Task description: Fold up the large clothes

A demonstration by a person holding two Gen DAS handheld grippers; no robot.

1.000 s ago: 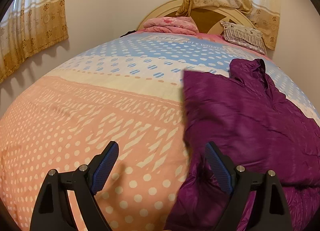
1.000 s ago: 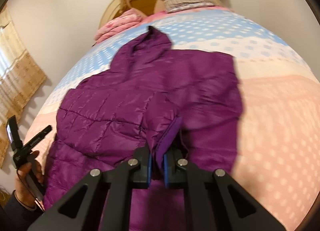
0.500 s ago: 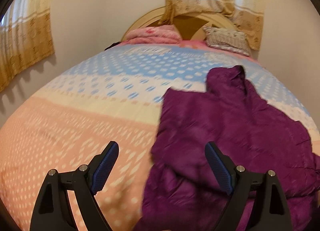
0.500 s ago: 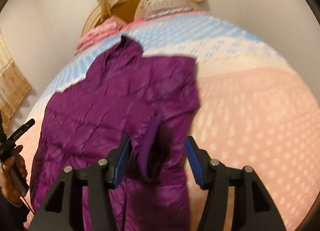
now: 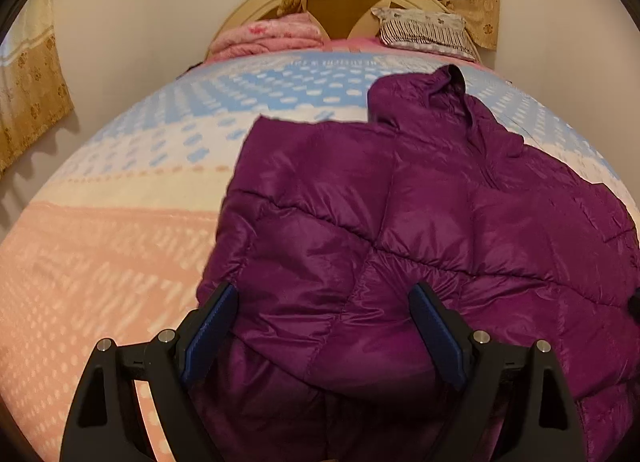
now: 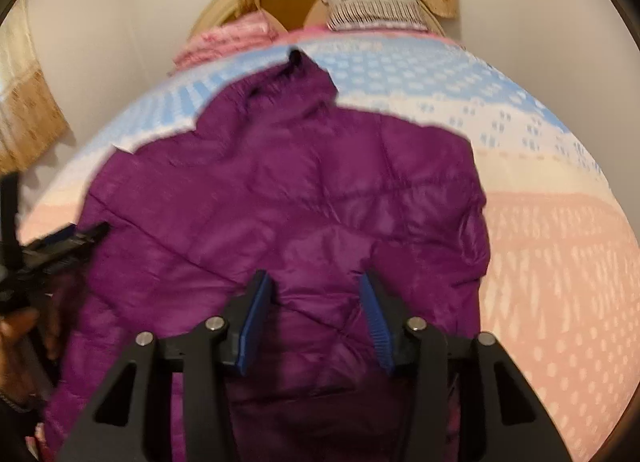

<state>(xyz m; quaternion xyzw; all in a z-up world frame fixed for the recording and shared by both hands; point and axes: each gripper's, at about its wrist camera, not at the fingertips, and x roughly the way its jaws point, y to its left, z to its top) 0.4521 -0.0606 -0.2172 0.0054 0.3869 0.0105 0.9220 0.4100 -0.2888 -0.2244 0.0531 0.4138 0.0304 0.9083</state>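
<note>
A purple quilted hooded jacket (image 5: pixel 400 221) lies spread on the bed, hood toward the headboard, with one side folded in over its body. My left gripper (image 5: pixel 324 294) hovers open above the jacket's lower left part, jaws wide and gripping nothing. In the right wrist view the jacket (image 6: pixel 280 201) fills the middle. My right gripper (image 6: pixel 314 280) stands over the folded-in part with its jaws apart and closing; its pads press on nothing. The left gripper (image 6: pixel 60 246) and the hand (image 6: pixel 16 326) holding it show at the left edge of that view.
The bed cover (image 5: pixel 100 262) is pink, cream and blue with dots. At the head lie a folded pink blanket (image 5: pixel 272 35) and a striped pillow (image 5: pixel 424 31) against a round headboard (image 5: pixel 260 1). Curtains (image 5: pixel 28 101) hang on the walls.
My right gripper let go of the purple fold it was shut on, and that fold now lies on the jacket. My left gripper moved right, from over the bed cover to over the jacket.
</note>
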